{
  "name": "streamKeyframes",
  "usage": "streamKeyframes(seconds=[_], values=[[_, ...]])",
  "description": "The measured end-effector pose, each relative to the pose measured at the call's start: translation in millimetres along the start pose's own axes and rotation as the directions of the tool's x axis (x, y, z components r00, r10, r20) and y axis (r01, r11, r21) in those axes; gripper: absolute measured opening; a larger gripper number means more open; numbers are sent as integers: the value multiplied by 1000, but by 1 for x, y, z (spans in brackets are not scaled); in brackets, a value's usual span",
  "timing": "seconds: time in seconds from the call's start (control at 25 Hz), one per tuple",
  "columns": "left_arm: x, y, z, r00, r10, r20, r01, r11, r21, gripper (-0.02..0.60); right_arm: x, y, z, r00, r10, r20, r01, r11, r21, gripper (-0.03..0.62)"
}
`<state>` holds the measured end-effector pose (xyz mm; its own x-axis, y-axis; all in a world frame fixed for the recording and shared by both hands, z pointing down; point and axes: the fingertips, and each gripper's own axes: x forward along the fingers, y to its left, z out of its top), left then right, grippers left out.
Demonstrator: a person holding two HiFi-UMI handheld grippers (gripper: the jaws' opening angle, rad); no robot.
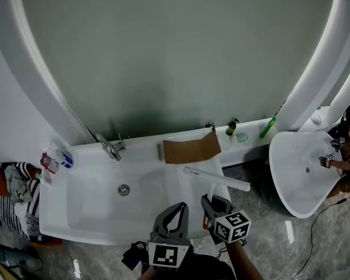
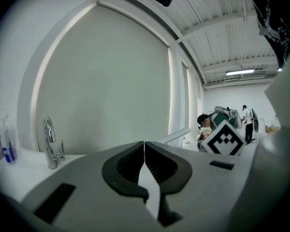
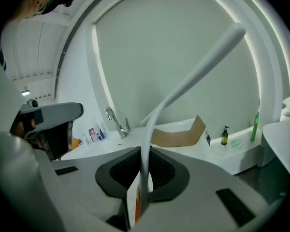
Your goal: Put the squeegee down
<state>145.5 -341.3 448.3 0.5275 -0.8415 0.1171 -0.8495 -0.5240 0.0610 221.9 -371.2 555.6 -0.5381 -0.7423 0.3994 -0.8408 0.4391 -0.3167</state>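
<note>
White squeegee (image 1: 217,178) up over the worktop (image 1: 140,147), clamped in the right claw (image 1: 212,203)
Looks light and stiff; grip sits low on its thin handle. Left claw (image 1: 176,207) clenched, empty.

White desk (image 1: 141,145) is carrying a faucet (image 1: 109,148), cardboard (image 1: 191,149), tubes (image 1: 55,160) at left, and a bottle (image 1: 231,128) at right.

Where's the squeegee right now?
Head view: the squeegee sits right of centre, clamped in the right gripper above the right end of the sink, near the cardboard.
</note>
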Motion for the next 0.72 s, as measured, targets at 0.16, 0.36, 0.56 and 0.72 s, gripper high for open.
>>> streamKeyframes(seconds=[0.16, 0.36, 0.56, 0.72], values=[[5, 7, -5, 1000, 16, -20, -16, 1000, -1, 9, 30, -27, -22, 997, -9, -80, 14, 998, 54, 48], [13, 13, -8, 999, 34, -31, -34, 999, -4, 9, 60, -46, -40, 990, 60, -128, -31, 975, 220, 48], [18, 15, -11, 998, 43, -43, -43, 999, -6, 9, 82, -66, -55, 982, 69, -173, -18, 959, 281, 48], [23, 17, -13, 997, 50, -50, -51, 999, -5, 9, 93, -78, -66, 976, 81, -203, -13, 948, 317, 49]])
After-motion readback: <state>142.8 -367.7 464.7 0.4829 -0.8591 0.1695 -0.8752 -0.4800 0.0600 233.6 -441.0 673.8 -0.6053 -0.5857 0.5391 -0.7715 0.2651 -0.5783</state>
